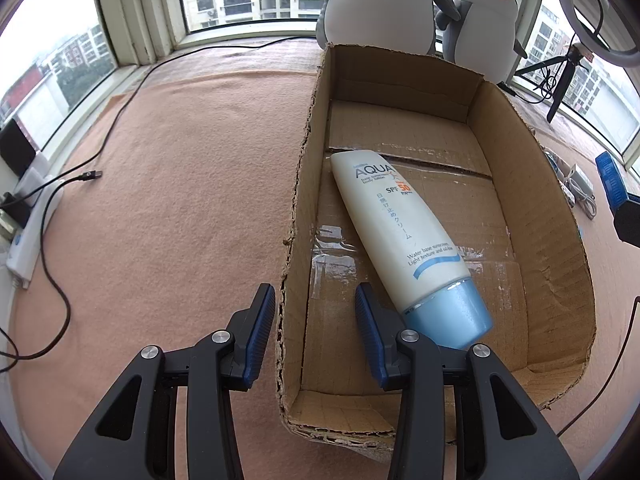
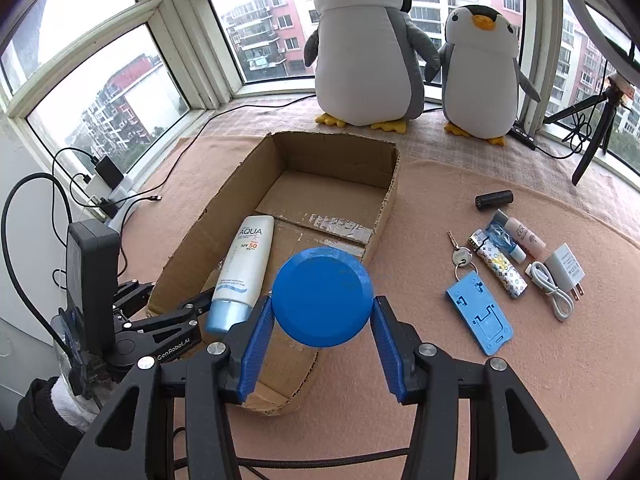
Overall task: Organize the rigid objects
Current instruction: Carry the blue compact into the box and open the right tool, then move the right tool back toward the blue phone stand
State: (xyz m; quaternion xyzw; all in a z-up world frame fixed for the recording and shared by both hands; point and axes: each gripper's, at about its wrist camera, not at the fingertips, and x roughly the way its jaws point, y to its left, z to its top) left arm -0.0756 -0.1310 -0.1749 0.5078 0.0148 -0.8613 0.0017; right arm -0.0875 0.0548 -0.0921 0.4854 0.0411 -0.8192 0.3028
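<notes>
Gripping smooth round blue lid (image 2: 323, 297), corrugated cardboard box (image 2: 224, 216)

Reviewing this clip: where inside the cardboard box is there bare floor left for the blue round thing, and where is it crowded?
Free: the cardboard box floor beyond and to the right of the sunscreen tube, up to the far wall. The tube lies along the left wall, with the left gripper open beside its cap. Crowded: the mat right of the box, by the keys and charger. The right gripper holds the blue disc.

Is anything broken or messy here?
Yes: the cardboard box has ragged, torn top edges and peeling tape on its floor. The sunscreen tube lies slanted inside rather than lined up with the walls.
</notes>
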